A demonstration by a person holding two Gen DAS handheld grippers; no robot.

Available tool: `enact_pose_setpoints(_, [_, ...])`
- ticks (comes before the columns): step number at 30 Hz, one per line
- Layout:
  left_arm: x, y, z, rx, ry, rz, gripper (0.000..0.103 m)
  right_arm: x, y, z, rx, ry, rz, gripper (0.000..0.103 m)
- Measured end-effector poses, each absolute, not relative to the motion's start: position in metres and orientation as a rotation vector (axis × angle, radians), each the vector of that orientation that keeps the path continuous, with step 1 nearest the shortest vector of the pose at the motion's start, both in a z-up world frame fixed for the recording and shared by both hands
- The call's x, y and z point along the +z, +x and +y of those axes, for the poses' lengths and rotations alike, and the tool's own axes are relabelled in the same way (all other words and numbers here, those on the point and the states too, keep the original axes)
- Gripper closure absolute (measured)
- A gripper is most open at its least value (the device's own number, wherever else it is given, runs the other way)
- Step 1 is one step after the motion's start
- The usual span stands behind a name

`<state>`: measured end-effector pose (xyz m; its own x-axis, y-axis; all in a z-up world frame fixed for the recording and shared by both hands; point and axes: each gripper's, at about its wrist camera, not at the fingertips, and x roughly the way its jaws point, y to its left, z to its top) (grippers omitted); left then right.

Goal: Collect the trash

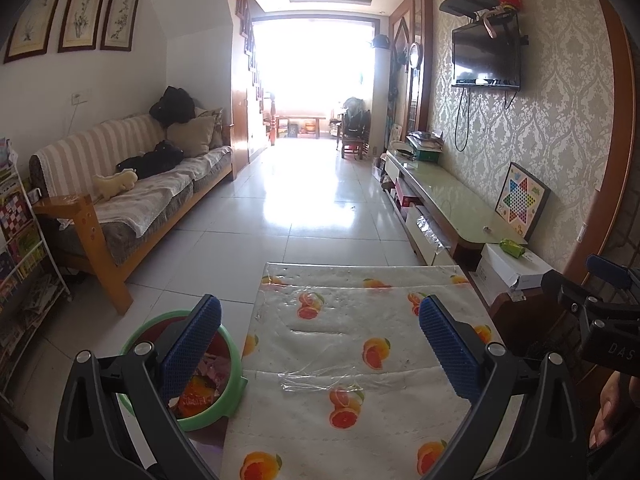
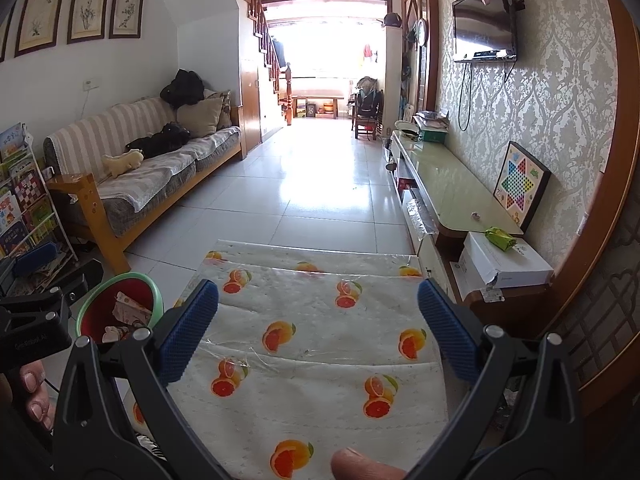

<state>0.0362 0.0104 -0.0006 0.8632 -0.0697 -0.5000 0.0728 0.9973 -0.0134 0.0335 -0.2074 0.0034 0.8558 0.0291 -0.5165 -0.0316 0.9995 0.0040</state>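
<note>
Left tongs (image 1: 320, 344) spread wide, blue pads apart, nothing between them, held above the counter (image 1: 360, 344) with its orange-printed plastic cover. Right tongs (image 2: 318, 328) likewise spread and holding nothing, over the same counter (image 2: 320, 320). Green-rimmed trash bin (image 1: 236, 376) with a red inside, just beside the counter's left edge on the floor, partly hidden behind the left pad; wrappers and scraps of paper (image 2: 128, 308) lying inside the bin (image 2: 158, 296). Small green packet (image 1: 512, 247) on a white box (image 1: 516, 268) at the right, beside the low TV cabinet, well apart from the bin. Chinese checkers board (image 2: 520, 182) leaning against the wallpapered wall. Sofa (image 1: 132, 196) along the left wall, a plush toy (image 1: 116, 182) on its seat.
</note>
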Motion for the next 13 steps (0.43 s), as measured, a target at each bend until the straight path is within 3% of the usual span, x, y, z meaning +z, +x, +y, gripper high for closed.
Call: enact_pose_setpoints(13, [-0.002,0.039,0.0104,-0.025,-0.03,0.529,0.008,0.0049,0.0334,-0.2087,0.027,-0.004,0.544,0.005])
